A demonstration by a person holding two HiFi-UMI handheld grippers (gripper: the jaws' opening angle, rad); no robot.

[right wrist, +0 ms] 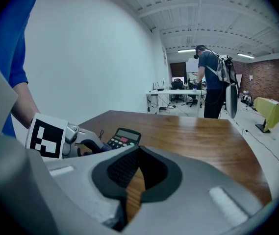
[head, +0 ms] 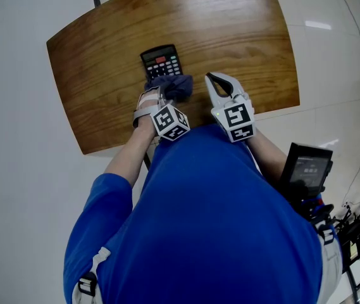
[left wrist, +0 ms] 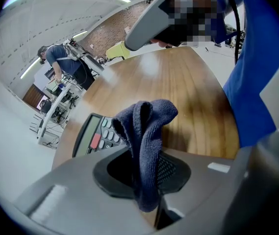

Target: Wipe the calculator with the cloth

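A black calculator with a red key lies flat on the wooden table; it also shows in the left gripper view and the right gripper view. My left gripper is shut on a dark blue cloth, which bunches up just in front of the calculator's near edge. The cloth stands out from between the jaws of the left gripper. My right gripper hovers to the right of the cloth, jaws shut with nothing in them.
The table's near edge runs just under both grippers. A black device hangs at the person's right side. Across the room a person stands among desks and equipment.
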